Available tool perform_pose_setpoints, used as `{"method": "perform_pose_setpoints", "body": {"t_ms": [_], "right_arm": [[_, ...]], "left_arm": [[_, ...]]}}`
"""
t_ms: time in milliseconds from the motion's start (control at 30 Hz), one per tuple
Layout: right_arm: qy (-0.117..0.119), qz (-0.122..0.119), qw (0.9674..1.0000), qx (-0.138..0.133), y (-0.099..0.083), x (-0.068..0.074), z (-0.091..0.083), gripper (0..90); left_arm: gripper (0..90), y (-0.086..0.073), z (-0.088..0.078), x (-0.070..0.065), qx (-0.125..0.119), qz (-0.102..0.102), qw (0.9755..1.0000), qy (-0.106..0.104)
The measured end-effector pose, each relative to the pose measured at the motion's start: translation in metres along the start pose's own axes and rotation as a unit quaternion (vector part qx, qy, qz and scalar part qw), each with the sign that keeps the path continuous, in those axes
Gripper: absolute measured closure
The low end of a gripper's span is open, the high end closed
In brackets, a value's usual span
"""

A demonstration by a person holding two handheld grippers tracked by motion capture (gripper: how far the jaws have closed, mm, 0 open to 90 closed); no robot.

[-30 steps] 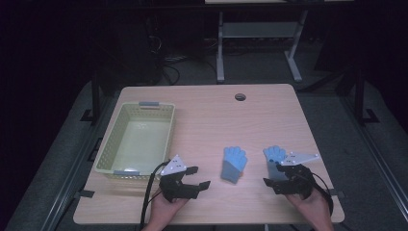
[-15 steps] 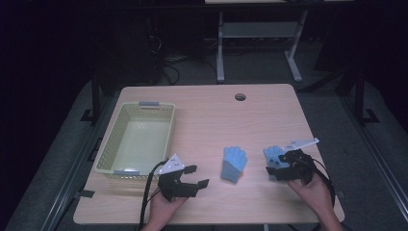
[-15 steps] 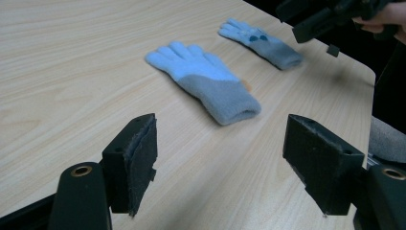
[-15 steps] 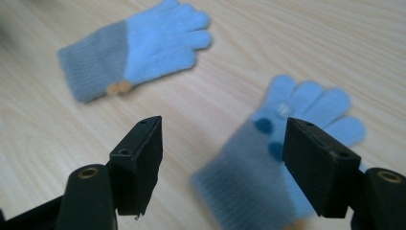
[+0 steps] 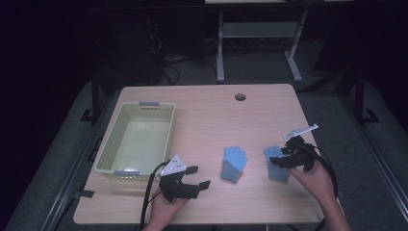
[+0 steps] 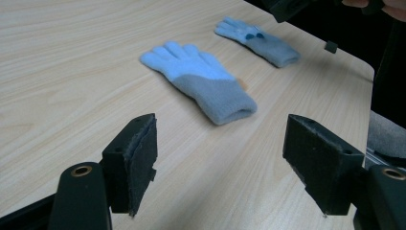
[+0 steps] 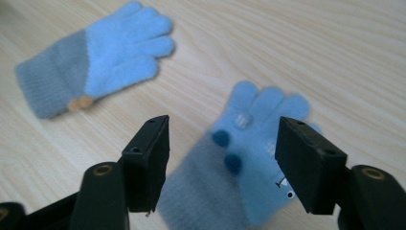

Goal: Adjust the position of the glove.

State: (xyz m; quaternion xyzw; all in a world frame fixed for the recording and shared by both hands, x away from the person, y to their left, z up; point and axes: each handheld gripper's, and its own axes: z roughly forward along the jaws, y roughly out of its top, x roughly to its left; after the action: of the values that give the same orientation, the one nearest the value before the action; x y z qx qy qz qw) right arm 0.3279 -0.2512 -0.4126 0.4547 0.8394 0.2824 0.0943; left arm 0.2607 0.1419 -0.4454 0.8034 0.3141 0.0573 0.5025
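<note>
Directly beneath right tool (image 7: pixel 222 163), dotted glove (image 7: pixel 249 158), jaws apart

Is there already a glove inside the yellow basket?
No, the basket holds nothing, and both gloves, one and the other, lie on the table.

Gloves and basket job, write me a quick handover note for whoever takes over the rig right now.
Left gripper: open, holding nothing, low over the table near the front edge, aimed at the near glove.
Right gripper: open, jaws straddling the far glove, not closed on it.
Both gloves lie flat on the table, apart from each other, right of the basket.
Done: nothing moved yet; basket holds nothing.
Left: likely close on the far glove, carry it to the basket, then the other glove.
</note>
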Motion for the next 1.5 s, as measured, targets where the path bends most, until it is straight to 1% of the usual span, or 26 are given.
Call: {"method": "perform_pose_setpoints", "body": {"t_ms": [33,67,267,300,400,467,500,533,567,600,633,667,700,800,900,967,1067,1133,1200,1233,1267,1333,1367,1400,1500], "right_arm": [[-0.001,0.002,0.9999,0.015,0.000,-0.003,0.004,39.8],[-0.001,0.002,0.9999,0.015,0.000,-0.003,0.004,39.8],[-0.001,0.014,0.9985,0.052,-0.002,-0.011,0.016,46.2],[-0.001,0.011,0.9984,0.055,-0.003,-0.012,0.018,47.3],[-0.002,0.017,0.9978,0.064,-0.004,-0.014,0.020,48.9],[-0.004,0.018,0.9972,0.073,-0.005,-0.015,0.024,50.0],[-0.002,0.018,0.9964,0.083,-0.005,-0.014,0.025,51.7],[-0.002,0.018,0.9964,0.083,-0.005,-0.014,0.025,51.7],[-0.002,0.012,0.9962,0.086,-0.005,-0.013,0.027,52.8],[-0.003,0.010,0.9956,0.093,-0.005,-0.012,0.028,53.9],[-0.006,0.002,0.9951,0.099,-0.005,-0.011,0.030,54.6],[-0.010,0.002,0.9946,0.103,-0.005,-0.010,0.031,55.1],[-0.012,-0.003,0.9946,0.103,-0.004,-0.009,0.032,55.9],[-0.024,-0.006,0.9939,0.108,-0.004,-0.006,0.034,58.1],[-0.024,-0.004,0.9938,0.108,-0.004,-0.007,0.034,59.9],[-0.026,-0.004,0.9939,0.108,-0.004,-0.007,0.034,62.9],[-0.027,-0.004,0.9938,0.108,-0.004,-0.006,0.034,64.7],[-0.026,-0.004,0.9938,0.109,-0.004,-0.006,0.034,68.1],[-0.025,-0.003,0.9938,0.109,-0.004,-0.007,0.034,69.5],[-0.024,0.001,0.9935,0.111,-0.004,-0.007,0.034,71.3],[-0.023,-0.001,0.9929,0.117,-0.002,-0.009,0.034,74.4],[-0.024,0.000,0.9927,0.119,-0.001,-0.008,0.034,75.5],[-0.026,-0.005,0.9922,0.121,0.000,-0.007,0.035,77.7],[-0.026,-0.009,0.9921,0.122,0.000,-0.007,0.035,78.4],[-0.028,-0.009,0.9920,0.123,0.000,-0.006,0.035,79.9]], "left_arm": [[27.2,0.000,0.000,0.000,0.001,-0.001,1.0000,0.000],[27.2,0.000,0.001,0.000,0.002,0.000,1.0000,-0.001],[27.3,0.000,0.001,-0.001,-0.001,0.000,1.0000,0.001],[27.3,0.000,0.002,-0.001,-0.002,0.000,1.0000,0.000],[27.3,-0.001,0.003,-0.001,0.000,-0.003,1.0000,-0.001],[27.3,0.000,0.002,-0.002,-0.003,-0.004,1.0000,-0.003],[27.3,0.000,0.002,-0.003,-0.003,-0.002,1.0000,-0.002],[27.3,0.000,0.002,-0.003,-0.003,-0.001,1.0000,-0.002],[27.4,0.000,0.003,-0.003,-0.002,-0.003,1.0000,-0.002],[27.4,-0.001,0.003,-0.003,0.000,-0.002,1.0000,-0.002],[27.3,-0.001,0.003,-0.002,0.001,-0.003,1.0000,-0.002],[27.4,-0.001,0.003,-0.002,0.002,-0.003,1.0000,-0.002],[27.3,-0.001,0.003,-0.002,0.002,-0.003,1.0000,-0.002],[27.4,-0.001,0.004,-0.003,0.001,-0.002,1.0000,-0.003],[27.4,-0.001,0.004,-0.003,0.003,-0.001,1.0000,-0.002],[27.4,-0.001,0.004,-0.002,0.001,-0.003,1.0000,-0.001],[27.4,-0.001,0.003,-0.002,-0.002,-0.005,1.0000,0.000],[27.4,0.000,0.002,-0.002,-0.002,-0.002,1.0000,0.002],[27.4,-0.001,0.002,-0.001,-0.002,-0.003,1.0000,0.002],[27.4,-0.001,0.003,-0.001,-0.002,-0.004,1.0000,0.002],[27.4,-0.001,0.003,-0.001,-0.001,-0.003,1.0000,0.002],[27.4,0.000,0.003,-0.001,-0.002,-0.005,1.0000,0.001],[27.4,0.000,0.003,-0.002,-0.002,-0.004,1.0000,0.001],[27.4,0.000,0.003,-0.002,-0.003,-0.003,1.0000,0.002],[27.4,-0.001,0.003,-0.004,-0.001,0.000,1.0000,0.003]]}}
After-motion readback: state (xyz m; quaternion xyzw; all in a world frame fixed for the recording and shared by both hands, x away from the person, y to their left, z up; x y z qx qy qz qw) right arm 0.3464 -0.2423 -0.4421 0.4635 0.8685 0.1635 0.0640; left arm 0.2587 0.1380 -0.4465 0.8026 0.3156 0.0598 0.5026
